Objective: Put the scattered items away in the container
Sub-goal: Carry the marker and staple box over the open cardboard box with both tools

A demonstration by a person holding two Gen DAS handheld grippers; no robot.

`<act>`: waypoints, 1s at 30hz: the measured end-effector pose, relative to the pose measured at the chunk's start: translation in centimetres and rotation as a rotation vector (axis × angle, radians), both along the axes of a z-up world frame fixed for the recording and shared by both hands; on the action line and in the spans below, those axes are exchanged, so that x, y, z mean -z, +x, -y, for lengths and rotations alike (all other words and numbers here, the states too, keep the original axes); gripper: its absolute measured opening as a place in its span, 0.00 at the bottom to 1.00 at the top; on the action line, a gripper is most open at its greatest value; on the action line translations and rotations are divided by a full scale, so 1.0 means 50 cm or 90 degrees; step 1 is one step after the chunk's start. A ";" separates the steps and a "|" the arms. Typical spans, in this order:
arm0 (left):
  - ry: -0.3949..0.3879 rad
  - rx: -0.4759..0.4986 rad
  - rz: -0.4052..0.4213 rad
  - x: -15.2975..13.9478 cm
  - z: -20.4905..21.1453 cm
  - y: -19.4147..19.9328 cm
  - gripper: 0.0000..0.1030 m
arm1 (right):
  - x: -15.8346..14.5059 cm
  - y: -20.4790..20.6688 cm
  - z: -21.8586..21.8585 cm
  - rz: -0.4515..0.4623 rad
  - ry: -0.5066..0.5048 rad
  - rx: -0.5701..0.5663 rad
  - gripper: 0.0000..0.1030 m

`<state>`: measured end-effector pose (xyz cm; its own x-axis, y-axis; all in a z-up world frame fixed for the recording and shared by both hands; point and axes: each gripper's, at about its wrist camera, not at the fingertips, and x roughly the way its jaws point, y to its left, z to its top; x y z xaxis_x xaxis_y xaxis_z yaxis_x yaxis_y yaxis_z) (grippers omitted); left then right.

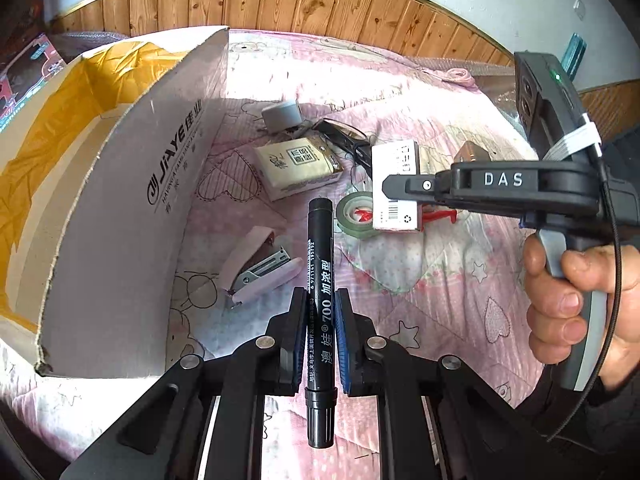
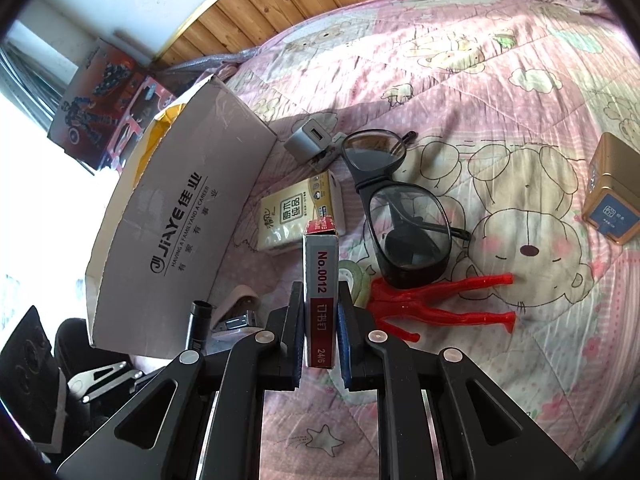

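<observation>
My left gripper is shut on a black marker, held upright above the pink quilt. My right gripper is shut on a small box of staples; the same box and gripper show at the right of the left wrist view. The cardboard box container stands open at the left, also seen as the container. On the quilt lie a pink stapler, a tissue pack, black glasses, a tape roll, a red plastic figure and a grey charger.
A gold tin sits at the right on the quilt. A wooden headboard runs along the back. A toy box stands beyond the container. A hand grips the right tool's handle.
</observation>
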<state>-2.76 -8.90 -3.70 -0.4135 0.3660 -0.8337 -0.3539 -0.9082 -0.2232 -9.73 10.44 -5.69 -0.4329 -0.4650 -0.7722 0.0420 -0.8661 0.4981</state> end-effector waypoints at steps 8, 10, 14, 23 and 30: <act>-0.004 -0.031 -0.016 -0.033 0.017 -0.005 0.13 | -0.020 0.041 -0.008 -0.017 -0.013 0.013 0.14; -0.001 -0.038 -0.019 -0.044 0.024 -0.003 0.13 | -0.031 0.053 -0.012 -0.024 -0.009 0.023 0.14; 0.009 -0.050 -0.027 -0.071 0.039 0.002 0.13 | -0.046 0.074 -0.017 -0.034 0.010 0.042 0.14; 0.020 -0.069 -0.046 -0.125 0.072 0.016 0.13 | -0.056 0.134 0.039 -0.035 0.032 0.047 0.14; 0.033 -0.080 -0.062 -0.163 0.102 0.023 0.13 | -0.104 0.160 0.097 -0.065 0.046 0.029 0.14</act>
<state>-1.60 -13.99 4.44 -0.5365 0.3477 -0.7689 -0.2599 -0.9350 -0.2415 -1.72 5.61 -0.48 -0.5306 -0.3874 -0.7540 0.0494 -0.9021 0.4287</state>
